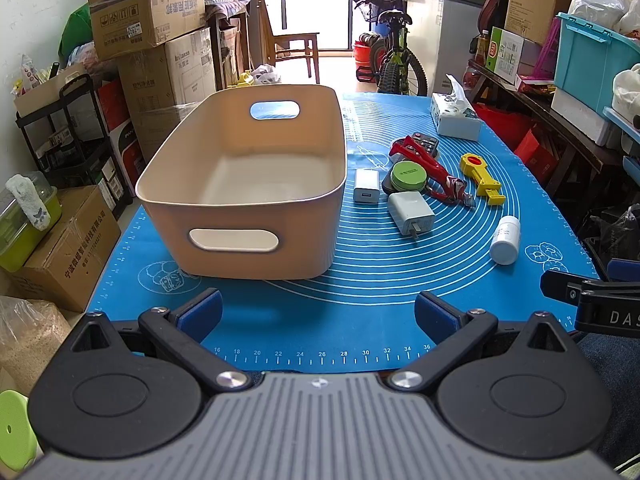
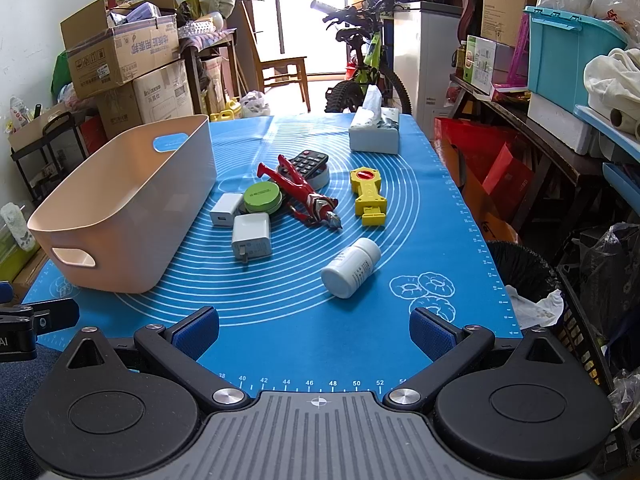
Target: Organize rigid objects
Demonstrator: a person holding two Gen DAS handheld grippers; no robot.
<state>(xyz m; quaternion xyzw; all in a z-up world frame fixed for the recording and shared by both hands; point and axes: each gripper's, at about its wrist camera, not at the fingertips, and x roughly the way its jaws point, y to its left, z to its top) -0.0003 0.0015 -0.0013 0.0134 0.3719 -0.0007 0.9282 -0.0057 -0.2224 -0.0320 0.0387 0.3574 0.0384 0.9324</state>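
Left wrist view: the left gripper [image 1: 318, 312], fingers spread apart and holding nothing, sits at bottom centre over a blue mat [image 1: 360, 304]. An empty beige bin [image 1: 256, 240] stands centre-left.

Right wrist view: the right gripper [image 2: 314, 330], likewise spread and holding nothing, faces a white bottle [image 2: 352, 267] lying centre, chargers [image 2: 251, 239] beside the bin.

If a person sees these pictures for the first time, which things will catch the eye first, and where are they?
The big beige bin stands empty on the left part of the bright blue mat. To its right lies a cluster of small things: a red figure, a green round tin, two white chargers, a yellow toy, and nearer, a white bottle on its side. Both tools, left and right, are open at the near edge.
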